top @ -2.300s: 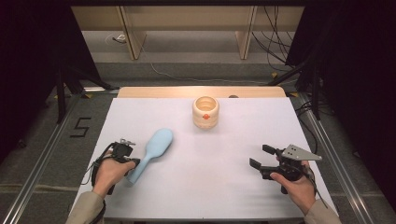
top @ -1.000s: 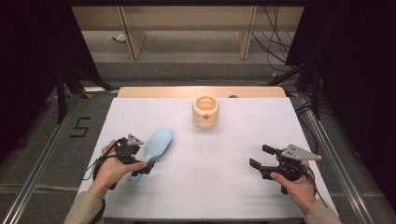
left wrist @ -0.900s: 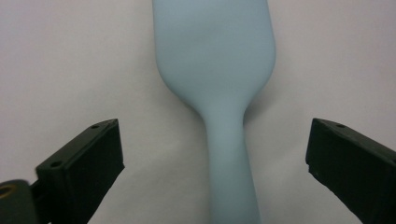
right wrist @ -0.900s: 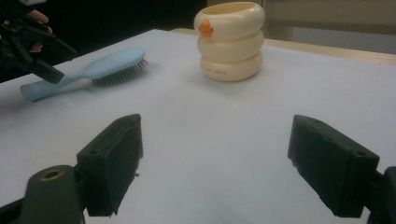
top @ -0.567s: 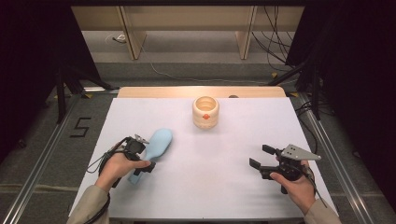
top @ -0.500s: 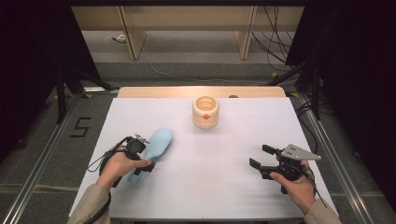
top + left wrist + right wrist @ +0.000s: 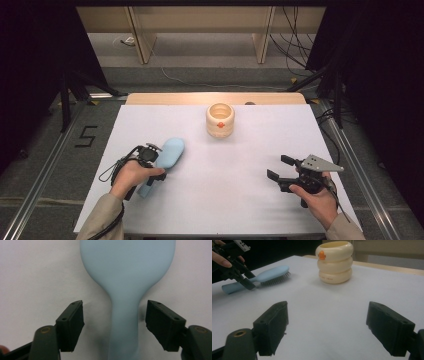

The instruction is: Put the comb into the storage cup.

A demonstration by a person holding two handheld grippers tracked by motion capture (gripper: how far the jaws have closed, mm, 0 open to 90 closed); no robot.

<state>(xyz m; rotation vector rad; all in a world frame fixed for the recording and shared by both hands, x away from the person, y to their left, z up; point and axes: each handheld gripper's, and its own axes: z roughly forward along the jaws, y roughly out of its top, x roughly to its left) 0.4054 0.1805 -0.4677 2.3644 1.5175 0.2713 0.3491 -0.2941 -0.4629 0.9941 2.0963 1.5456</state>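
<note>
Since the earlier frames the left gripper (image 7: 151,161) is sliding in over the brush (image 7: 162,162), from beside the handle to straddling it; brush itself is shifting only slightly, right gripper (image 7: 281,174) and cup (image 7: 220,120) aren't budging. Left jaws have just been closing w/ the handle between them, but in the left gripper view there are gaps both sides, so pads aren't pressing yet: not gripping. Right gripper is sitting wide open w/ nothing in it, near right on the bench (image 7: 240,200).

Brush is lying near left on the bench, bristles down, head pointing far-right twd the cup, handle end nearest the person.

Handling, judging by looks: light, stiff plastic, smooth back so prob. a bit slippery; not fragile. Head is wide and rounded, bad for a pinch. Best hold is the narrow neck/handle just below the head, where the jaws are lining up now; a grip too near the handle tip would likely let the head droop or swing.

Count: 1 brush, 1 cup (cream, ringed, orange mark on its side), 2 grippers, 1 bench.
</note>
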